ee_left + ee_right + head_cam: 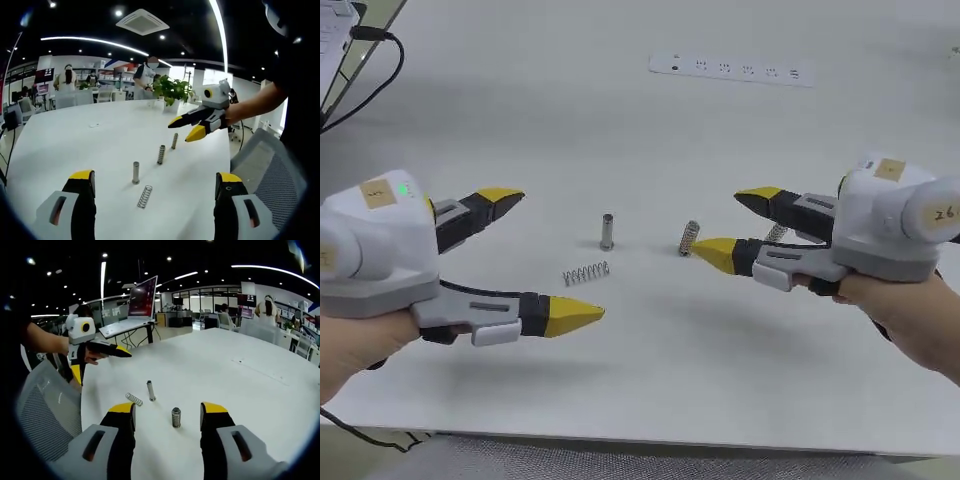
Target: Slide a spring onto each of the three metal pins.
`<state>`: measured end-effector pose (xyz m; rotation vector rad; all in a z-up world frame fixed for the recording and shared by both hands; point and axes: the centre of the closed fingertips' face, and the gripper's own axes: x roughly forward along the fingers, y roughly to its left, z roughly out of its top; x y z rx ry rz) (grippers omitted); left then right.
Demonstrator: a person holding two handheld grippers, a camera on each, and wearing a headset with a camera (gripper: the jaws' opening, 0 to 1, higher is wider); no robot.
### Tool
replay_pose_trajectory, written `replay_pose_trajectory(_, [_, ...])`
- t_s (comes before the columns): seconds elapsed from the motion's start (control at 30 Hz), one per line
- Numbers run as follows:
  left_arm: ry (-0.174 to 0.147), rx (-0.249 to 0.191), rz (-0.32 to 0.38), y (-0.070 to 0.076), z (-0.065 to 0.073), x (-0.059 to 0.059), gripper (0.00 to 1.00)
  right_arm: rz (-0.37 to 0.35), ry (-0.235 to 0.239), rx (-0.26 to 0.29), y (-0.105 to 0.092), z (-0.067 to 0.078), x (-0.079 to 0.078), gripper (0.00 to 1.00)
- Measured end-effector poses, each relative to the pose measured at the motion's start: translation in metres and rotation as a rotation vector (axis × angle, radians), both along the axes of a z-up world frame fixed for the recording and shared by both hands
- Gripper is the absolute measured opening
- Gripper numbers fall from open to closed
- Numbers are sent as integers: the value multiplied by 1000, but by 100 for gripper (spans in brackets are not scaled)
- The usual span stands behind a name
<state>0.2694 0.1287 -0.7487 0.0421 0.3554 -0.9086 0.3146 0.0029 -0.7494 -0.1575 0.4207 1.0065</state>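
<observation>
Steel-grey and bare, one pin [607, 231] stands upright near the middle of the white table [620, 120]. At its 7 o'clock, close by but not touching, a loose spring [586, 273] lies on its side, a pale wire coil. At the pin's 3 o'clock a second pin [689, 238] stands with a spring wound around it.

The left gripper [563, 254] hovers at 9 o'clock of the group, its yellow-tipped jaws spread wide and holding nothing. The right gripper [714, 222] hovers at 3 o'clock, its jaws likewise parted and empty. In the gap between them a third pin [777, 232] shows, also wearing a spring.

Bare tabletop runs all round the pins. The near edge lies at 6 o'clock, well below the loose spring. A white power strip [730, 69] lies well off at 12 o'clock, and a black cable [380, 70] curls at 10 o'clock.
</observation>
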Motion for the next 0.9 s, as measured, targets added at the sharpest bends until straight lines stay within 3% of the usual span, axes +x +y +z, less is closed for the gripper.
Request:
replay_pose_trajectory(0.37, [5,-1,9,4,-1,0,97,71,-15,-15,9,6,-25,49])
replay_pose_trajectory(0.53, [6,-3,11,5,-1,0,98,132,-30,-55,15,4,-39,47])
replay_pose_trajectory(0.73, [9,-4,11,6,-2,-1,97,182,-19,-75,24,-2,-45,44])
replay_pose_trajectory(0.9, [10,-6,9,6,-2,-3,98,228,-35,-104,35,-4,-45,43])
